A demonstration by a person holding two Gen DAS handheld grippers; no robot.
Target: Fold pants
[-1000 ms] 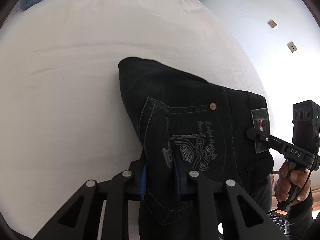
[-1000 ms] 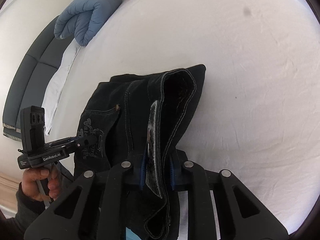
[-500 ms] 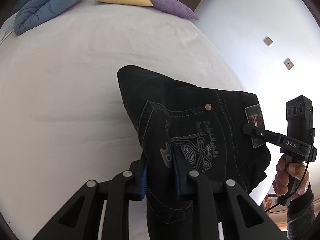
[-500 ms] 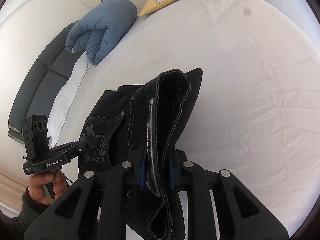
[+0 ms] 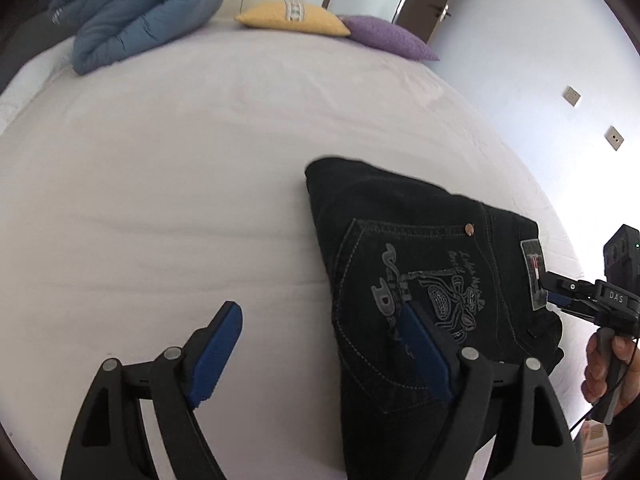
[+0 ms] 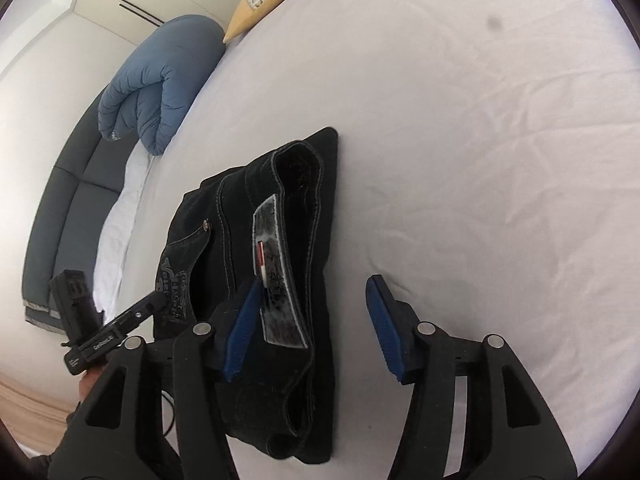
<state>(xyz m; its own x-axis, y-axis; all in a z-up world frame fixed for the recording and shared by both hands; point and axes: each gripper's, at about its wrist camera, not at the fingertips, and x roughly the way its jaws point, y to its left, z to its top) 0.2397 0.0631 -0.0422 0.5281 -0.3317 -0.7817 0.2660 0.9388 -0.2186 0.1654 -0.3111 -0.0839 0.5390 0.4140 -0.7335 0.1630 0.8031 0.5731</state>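
Observation:
The black jeans (image 5: 408, 240) lie folded into a compact stack on the white bed (image 5: 160, 160), embroidered back pocket up. They also show in the right wrist view (image 6: 296, 208), waistband and grey label facing me. My left gripper (image 5: 320, 344) is open, its right finger over the pocket side, its left finger over bare sheet. My right gripper (image 6: 316, 320) is open, its left finger by the waistband label, its right finger over the sheet. Neither holds the jeans.
A rolled blue duvet (image 5: 136, 12), a yellow cushion (image 5: 292, 16) and a purple cushion (image 5: 388, 36) lie at the bed's far end. A dark grey sofa (image 6: 68, 208) stands beside the bed. The wall (image 5: 540, 60) is on the right.
Both grippers were shut on the jeans and held them up; now both have opened and the folded jeans rest on the bed.

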